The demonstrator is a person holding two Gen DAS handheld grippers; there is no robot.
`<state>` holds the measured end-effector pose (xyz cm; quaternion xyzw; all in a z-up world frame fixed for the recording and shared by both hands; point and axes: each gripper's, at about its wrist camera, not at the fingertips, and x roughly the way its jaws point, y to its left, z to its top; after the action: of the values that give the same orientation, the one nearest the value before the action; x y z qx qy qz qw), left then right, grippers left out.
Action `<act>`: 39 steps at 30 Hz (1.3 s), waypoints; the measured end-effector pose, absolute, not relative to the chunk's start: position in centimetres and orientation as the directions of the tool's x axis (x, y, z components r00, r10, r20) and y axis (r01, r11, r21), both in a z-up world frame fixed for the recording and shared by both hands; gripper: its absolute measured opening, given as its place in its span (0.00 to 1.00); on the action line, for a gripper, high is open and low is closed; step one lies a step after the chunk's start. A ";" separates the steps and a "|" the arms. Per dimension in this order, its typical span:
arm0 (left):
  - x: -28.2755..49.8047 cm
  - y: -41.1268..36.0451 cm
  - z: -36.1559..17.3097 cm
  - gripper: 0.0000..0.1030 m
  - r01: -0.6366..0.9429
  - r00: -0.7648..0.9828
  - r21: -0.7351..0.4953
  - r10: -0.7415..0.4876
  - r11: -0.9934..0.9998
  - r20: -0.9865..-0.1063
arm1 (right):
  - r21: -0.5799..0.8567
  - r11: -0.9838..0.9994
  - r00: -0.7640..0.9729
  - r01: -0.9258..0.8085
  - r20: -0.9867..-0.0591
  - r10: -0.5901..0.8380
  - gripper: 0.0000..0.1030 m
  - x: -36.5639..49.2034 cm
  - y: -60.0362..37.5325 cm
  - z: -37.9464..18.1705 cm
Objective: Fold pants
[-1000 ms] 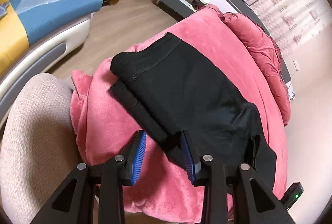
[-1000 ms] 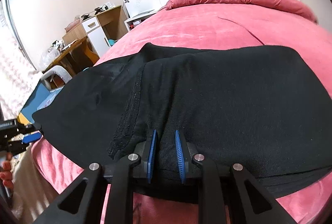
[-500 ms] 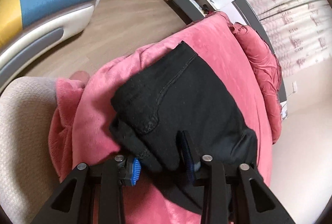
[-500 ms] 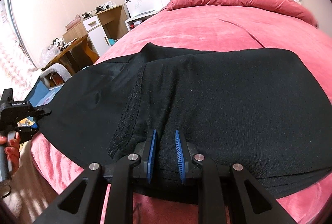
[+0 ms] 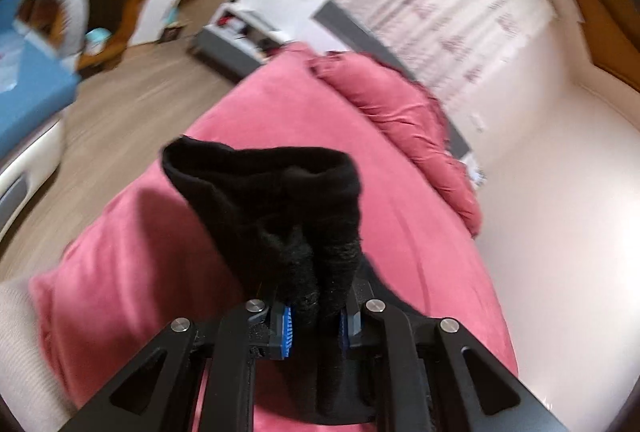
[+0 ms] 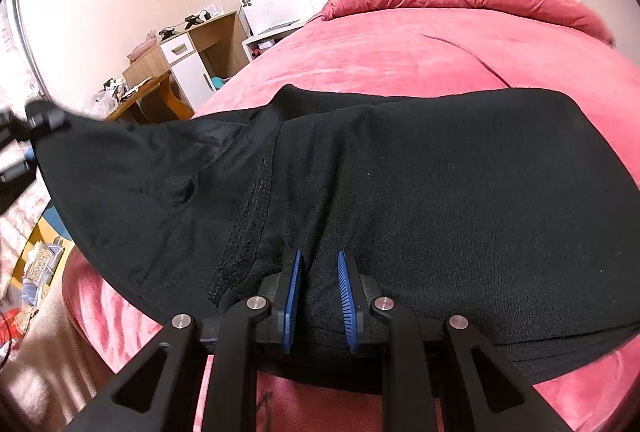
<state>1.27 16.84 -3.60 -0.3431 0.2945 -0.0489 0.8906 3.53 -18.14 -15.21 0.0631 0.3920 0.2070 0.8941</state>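
The black knit pants [image 6: 400, 200] lie across the pink plush bed [image 6: 400, 60]. The left gripper [image 5: 314, 324] is closing on a bunched, raised end; the right gripper [image 6: 318, 304], nearly closed, pinches the near edge.

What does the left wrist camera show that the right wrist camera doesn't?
Only the left wrist view shows the left gripper close up, its jaws closing on a bunched end of the black pants lifted off the bed, plus the wooden floor.

Only the right wrist view shows the right gripper pinching the pants' near edge, most of the cloth spread flat.

Both show the pink bed cover, the patterned curtains and the same pants.
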 end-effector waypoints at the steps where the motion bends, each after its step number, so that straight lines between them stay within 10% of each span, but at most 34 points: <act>1: 1.5 16.4 -3.0 0.15 -0.091 0.822 -0.638 -0.304 0.764 -0.482 | 0.275 0.906 0.607 -0.321 -0.675 0.420 0.19 3.6 -18.2 -15.2; 20: 4.4 -1.3 3.4 0.15 0.474 0.644 -0.435 -0.638 0.766 -0.422 | 0.380 0.880 0.613 -0.283 -0.634 0.471 0.21 3.9 -20.4 -14.8; 33: 7.0 -10.1 0.0 0.15 0.540 0.512 -0.420 -0.681 0.730 -0.524 | 0.319 0.916 0.737 0.244 -0.675 0.039 0.43 1.1 -33.1 -11.5; 39: 7.5 -15.4 -2.9 0.15 0.576 0.451 -0.367 -0.659 0.730 -0.602 | 0.445 0.814 0.721 0.372 -0.692 0.048 0.57 -0.1 -36.7 -13.5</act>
<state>7.47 -15.37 -2.86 -0.0548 0.3774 -0.3632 0.8501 -0.11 -36.65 -13.45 0.2905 0.3623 -0.0920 0.8809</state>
